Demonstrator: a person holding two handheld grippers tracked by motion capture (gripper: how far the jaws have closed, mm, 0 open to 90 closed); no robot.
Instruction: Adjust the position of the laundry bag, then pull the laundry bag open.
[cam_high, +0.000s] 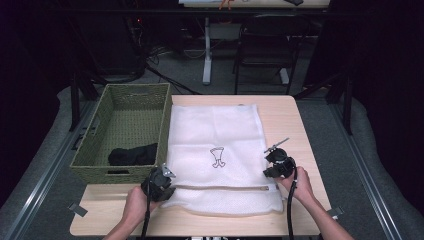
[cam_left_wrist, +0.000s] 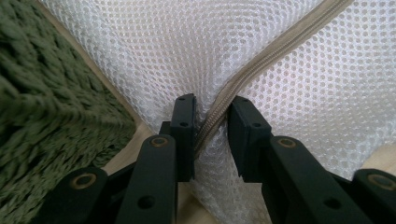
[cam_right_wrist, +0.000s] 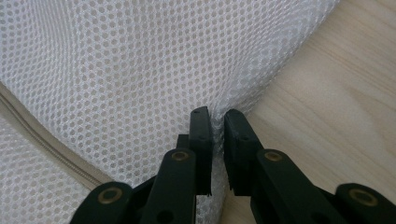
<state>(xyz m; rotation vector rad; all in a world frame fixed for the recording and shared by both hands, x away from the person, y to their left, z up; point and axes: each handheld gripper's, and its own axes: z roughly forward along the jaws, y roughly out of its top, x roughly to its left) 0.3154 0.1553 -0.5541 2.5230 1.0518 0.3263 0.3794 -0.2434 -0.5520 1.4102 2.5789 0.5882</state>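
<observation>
Both tongs pinch the white mesh laundry bag (cam_high: 215, 150) beside the wicker basket (cam_high: 120, 130): left gripper (cam_left_wrist: 211, 116) on the zipper (cam_left_wrist: 261, 65) end, right gripper (cam_right_wrist: 215, 122) on its edge. Zipper looks closed; the dark garment (cam_high: 132, 154) waits in the basket.

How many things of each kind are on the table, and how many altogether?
White mesh bag: 1
Green woven basket: 1
Black cloth in the basket: 1
Grippers, left gripper and right gripper, each pinching the bag: 2
Total: 5
</observation>
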